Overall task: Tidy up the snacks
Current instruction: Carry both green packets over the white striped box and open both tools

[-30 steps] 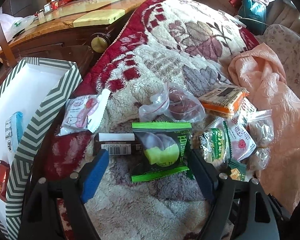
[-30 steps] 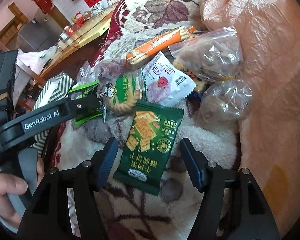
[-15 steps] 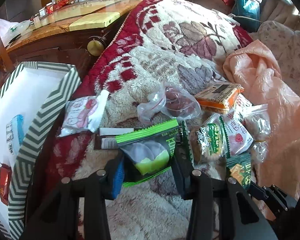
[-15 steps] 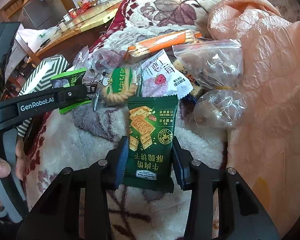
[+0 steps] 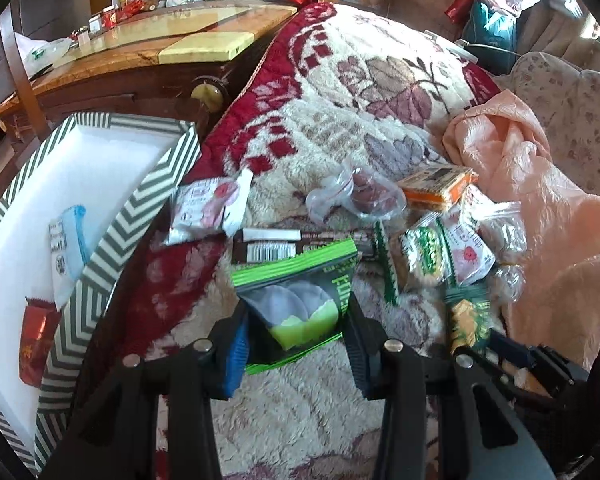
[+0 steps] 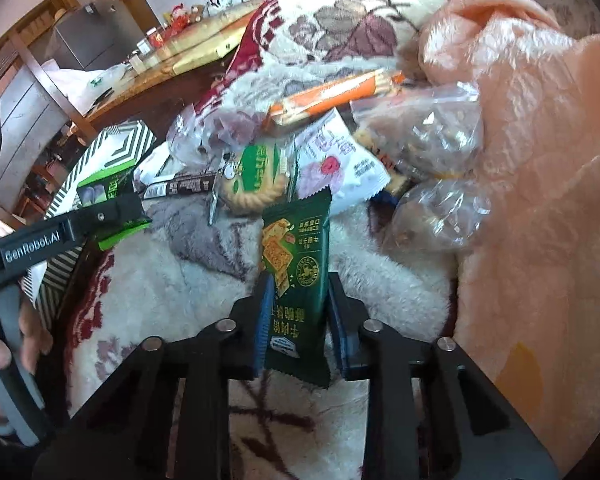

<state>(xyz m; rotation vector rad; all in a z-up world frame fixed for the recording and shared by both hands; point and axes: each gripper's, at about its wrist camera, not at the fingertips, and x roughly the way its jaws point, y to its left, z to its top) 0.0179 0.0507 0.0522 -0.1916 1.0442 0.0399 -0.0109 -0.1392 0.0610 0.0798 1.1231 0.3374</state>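
A flowered blanket [image 5: 340, 128] carries the snack pile, with a striped box [image 5: 112, 240] at its left edge. The left claw [image 5: 296, 340] pinches a lime-green packet [image 5: 300, 296]; the right claw [image 6: 298, 320], after closing and easing slightly, pinches a dark green cracker packet [image 6: 296, 264]. Both look freshly picked, so next likely comes carrying them to the box.

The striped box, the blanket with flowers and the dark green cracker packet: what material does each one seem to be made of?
Striped green-and-white box: probably cardboard, matte; flat stiff walls with sharp folded edges.
Cream and red flowered blanket: plush fleece-like textile; fuzzy, tufted pile.
Dark green cracker packet: likely plastic film, slightly glossy; printed, with a zigzag sealed end.
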